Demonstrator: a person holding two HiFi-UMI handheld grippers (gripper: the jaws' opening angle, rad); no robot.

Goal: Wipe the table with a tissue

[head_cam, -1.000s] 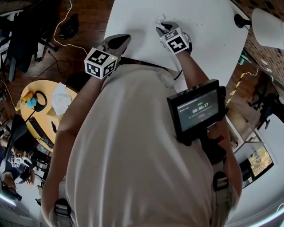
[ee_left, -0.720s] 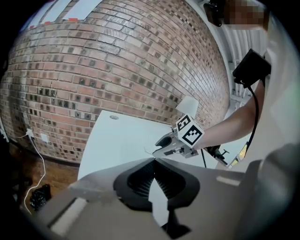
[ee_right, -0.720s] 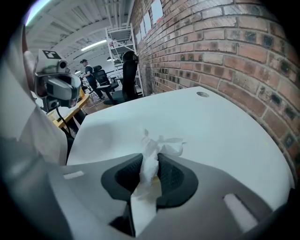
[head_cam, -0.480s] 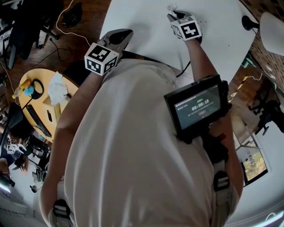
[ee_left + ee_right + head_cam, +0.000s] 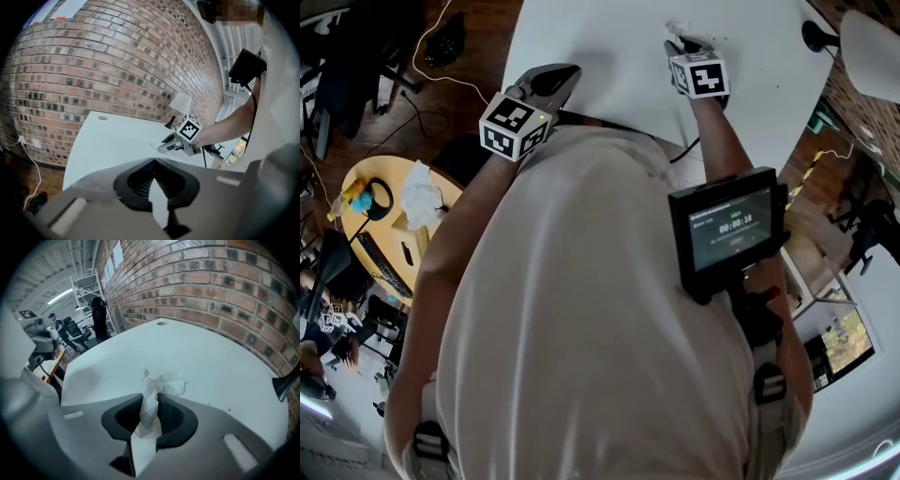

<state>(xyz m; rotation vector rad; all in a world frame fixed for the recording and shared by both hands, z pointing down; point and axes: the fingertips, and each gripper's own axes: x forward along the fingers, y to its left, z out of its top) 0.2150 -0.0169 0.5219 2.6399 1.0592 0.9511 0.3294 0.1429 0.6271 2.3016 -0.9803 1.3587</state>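
Right gripper view shows my right gripper [image 5: 151, 401] pinching a crumpled white paper tissue [image 5: 164, 383] down at the white tabletop [image 5: 206, 357], seemingly mid-wipe, while my left gripper [image 5: 153, 165] hangs pressed together and empty; next, I judge, sweep with light downward pressure.

A red-brown brick wall [image 5: 117, 61] curves behind the white rounded surface [image 5: 108, 140], and a white-shaded lamp with a black base [image 5: 862, 47] stands near that surface's far edge. Beside it lies a dark wooden plank floor [image 5: 483, 47]. A round yellow wooden side table [image 5: 389, 234] stands apart, with crumpled white paper [image 5: 420, 195] on it. Farther off, long white ceiling strip lights [image 5: 60, 296] glow above a white metal scaffold tower [image 5: 86, 284] and black office chairs [image 5: 72, 329].
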